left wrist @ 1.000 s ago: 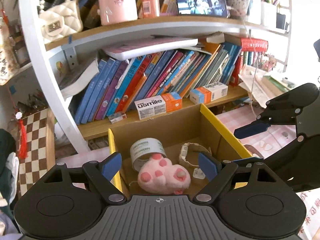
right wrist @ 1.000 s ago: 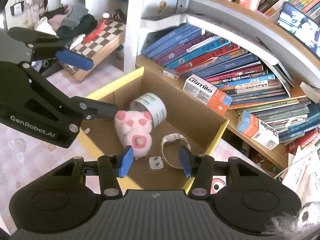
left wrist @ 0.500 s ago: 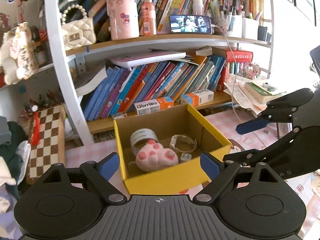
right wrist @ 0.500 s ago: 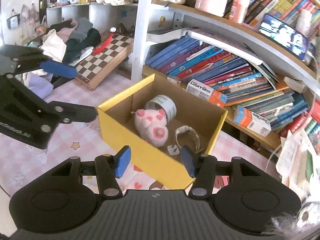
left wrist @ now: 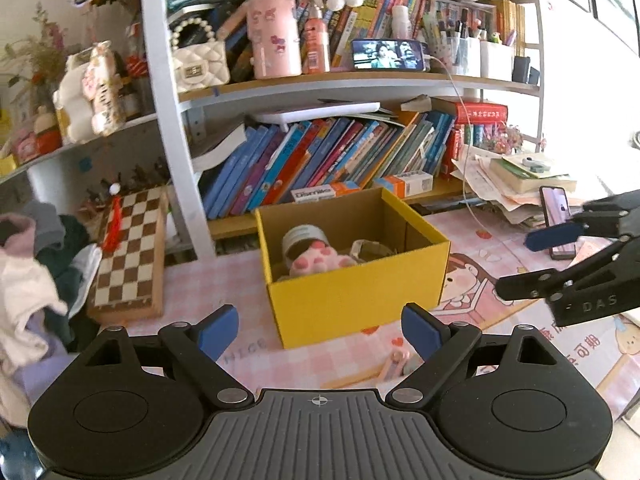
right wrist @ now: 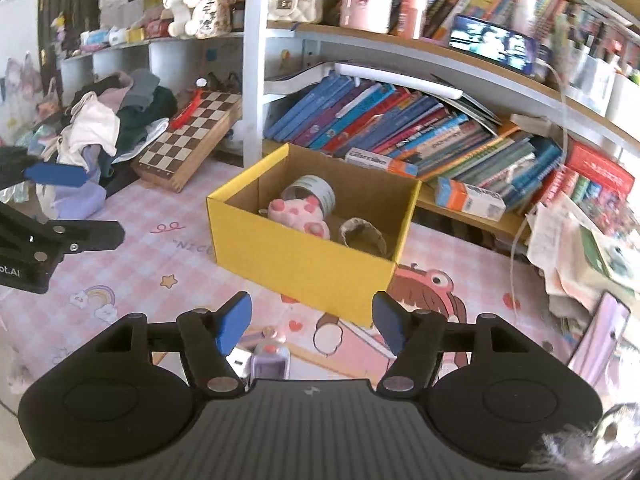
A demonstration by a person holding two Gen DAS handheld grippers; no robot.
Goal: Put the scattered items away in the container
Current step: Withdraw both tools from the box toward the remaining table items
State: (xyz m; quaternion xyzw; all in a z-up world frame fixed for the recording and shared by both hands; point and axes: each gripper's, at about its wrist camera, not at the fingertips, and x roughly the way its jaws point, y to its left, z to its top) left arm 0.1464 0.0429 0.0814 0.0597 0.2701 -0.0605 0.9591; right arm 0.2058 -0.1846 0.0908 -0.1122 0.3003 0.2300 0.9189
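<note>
A yellow cardboard box (left wrist: 352,300) (right wrist: 296,256) stands on the pink checked mat. Inside lie a pink plush paw (left wrist: 320,262) (right wrist: 298,214), a roll of tape (left wrist: 302,236) (right wrist: 316,194) and a watch-like band (left wrist: 370,248) (right wrist: 362,234). My left gripper (left wrist: 320,332) is open, well back from the box's front wall, holding nothing. My right gripper (right wrist: 312,322) is also open and empty, short of the box's near corner. A small purple and pink item (right wrist: 268,358) lies on the mat just under the right gripper; a pink item on a stick (left wrist: 394,362) lies under the left one.
A bookshelf (left wrist: 320,160) full of books rises behind the box. A chessboard (left wrist: 128,248) and a heap of clothes (left wrist: 36,272) sit at the left. A phone (left wrist: 558,220) and stacked papers (left wrist: 516,176) are at the right.
Both grippers have drawn back and up from over the box, so it now looks smaller and farther. Both stay open. The box's contents have not moved.
</note>
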